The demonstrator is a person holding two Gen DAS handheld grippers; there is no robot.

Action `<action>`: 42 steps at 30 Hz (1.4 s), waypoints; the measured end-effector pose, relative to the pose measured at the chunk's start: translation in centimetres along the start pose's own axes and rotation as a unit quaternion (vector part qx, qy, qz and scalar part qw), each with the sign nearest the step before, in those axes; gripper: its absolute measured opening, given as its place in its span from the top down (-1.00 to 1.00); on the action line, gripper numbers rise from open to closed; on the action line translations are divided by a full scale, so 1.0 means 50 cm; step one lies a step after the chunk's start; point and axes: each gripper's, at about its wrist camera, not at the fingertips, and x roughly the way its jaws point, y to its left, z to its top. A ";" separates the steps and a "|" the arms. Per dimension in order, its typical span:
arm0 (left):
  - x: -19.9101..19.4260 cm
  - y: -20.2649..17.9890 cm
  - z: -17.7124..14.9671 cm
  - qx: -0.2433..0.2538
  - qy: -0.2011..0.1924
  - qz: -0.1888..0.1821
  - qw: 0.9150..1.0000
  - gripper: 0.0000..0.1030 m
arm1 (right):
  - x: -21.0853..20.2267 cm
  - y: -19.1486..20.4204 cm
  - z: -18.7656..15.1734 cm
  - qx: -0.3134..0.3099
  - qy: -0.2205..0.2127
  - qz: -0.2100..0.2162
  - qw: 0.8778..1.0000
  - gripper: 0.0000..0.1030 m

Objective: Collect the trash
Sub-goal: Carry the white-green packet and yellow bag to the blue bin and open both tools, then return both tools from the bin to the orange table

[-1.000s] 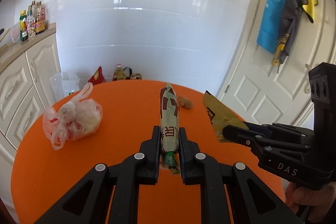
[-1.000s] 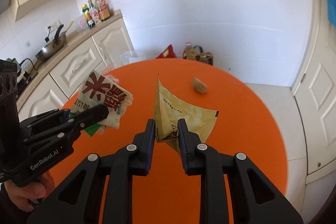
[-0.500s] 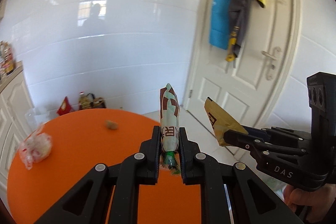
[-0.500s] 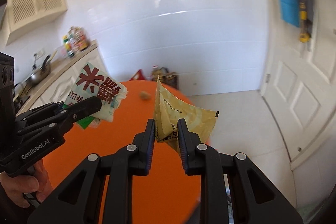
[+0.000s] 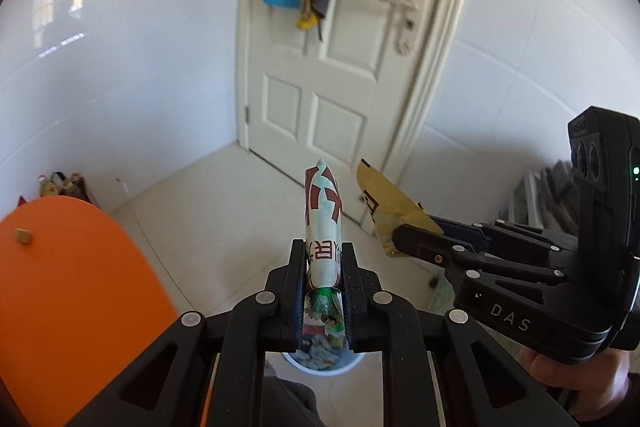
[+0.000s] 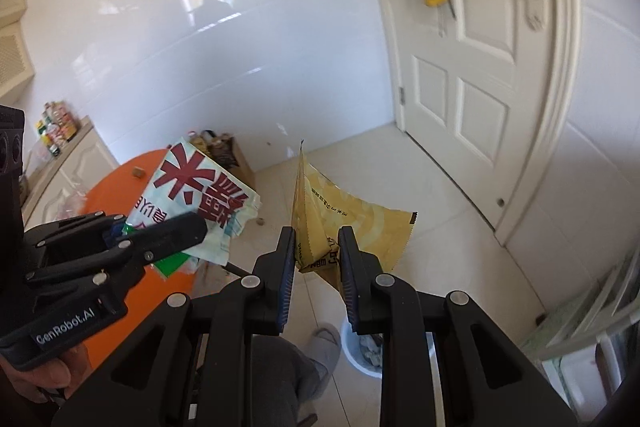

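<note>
Carrying two pieces of trash is the step in hand. The white-and-red wrapper (image 5: 323, 227) stands up between the jaws of my left gripper (image 5: 322, 281), which pinch it near its green lower end; the yellow packet (image 6: 348, 223) is pinched the same way in my right gripper (image 6: 316, 259), its crumpled corner caught between the pads. Both are up in the air, off the orange counter (image 5: 72, 287), which lies to my left with one small brown scrap (image 5: 23, 235) on it. Below and just ahead of me, on the tiled floor near my slippered foot (image 6: 326, 337), stands a white bin (image 6: 354, 355) with rubbish already in it, partly hidden behind my own fingers. I judge the next move calls for bringing each wrapper over that open mouth, then spreading the jaws so it drops inside and not on the floor. The light wrappers may flutter, so low and centred is wise.
</note>
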 end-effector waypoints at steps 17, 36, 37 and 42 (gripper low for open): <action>0.302 -0.055 -0.005 0.005 0.203 0.008 0.979 0.10 | 0.295 -0.267 -0.137 0.169 0.133 -0.002 0.977 -0.18; 0.086 -0.117 -0.017 -0.002 0.097 0.084 0.992 -0.88 | 0.199 -0.234 -0.095 0.177 0.080 -0.088 0.977 -1.00; 0.062 -0.114 -0.020 -0.003 0.089 0.083 0.993 -0.88 | 0.183 -0.224 -0.085 0.174 0.073 -0.090 0.978 -1.00; -0.085 -0.106 -0.042 -0.012 0.034 0.083 0.996 -0.89 | 0.101 -0.163 -0.034 0.150 0.029 -0.090 0.984 -1.00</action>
